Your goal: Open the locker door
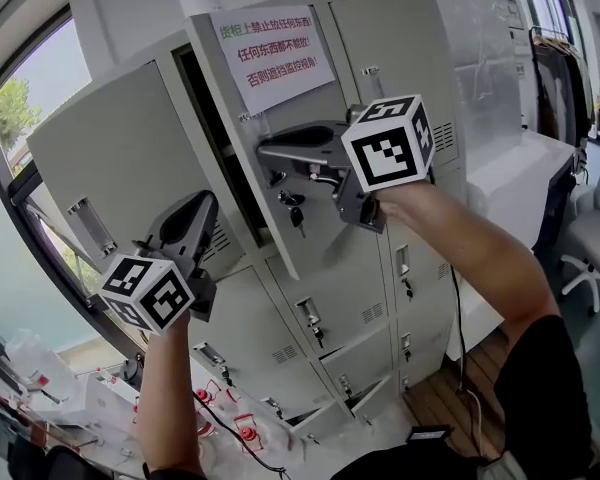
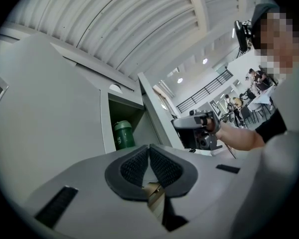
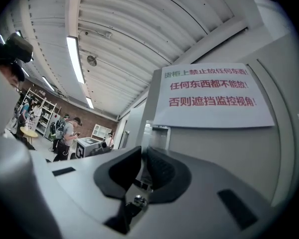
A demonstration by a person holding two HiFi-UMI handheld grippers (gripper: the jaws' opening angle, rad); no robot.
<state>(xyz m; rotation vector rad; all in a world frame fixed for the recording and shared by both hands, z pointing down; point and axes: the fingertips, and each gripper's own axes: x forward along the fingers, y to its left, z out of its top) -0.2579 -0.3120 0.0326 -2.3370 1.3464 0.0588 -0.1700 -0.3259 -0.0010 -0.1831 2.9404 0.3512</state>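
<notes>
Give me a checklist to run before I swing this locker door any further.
1. Door unlatched: ok. The door stands ajar, off its frame.
2. Grip: ok. The right tool looks closed on the door's free edge.
3. Left tool out of the way: ok. It is shut, empty and apart from the door.
4. Key clear of the grip: ok. It hangs from the door below the right tool.
5. Bottle inside: ok. It stands upright in the locker, off the door.
6. Room for the full swing: cannot tell.

Paper sign (image 3: 214,96) on locker door (image 3: 229,156): 货柜上禁止放任何东西! 任何东西都不能放! 否则遮挡监控视角!
</notes>
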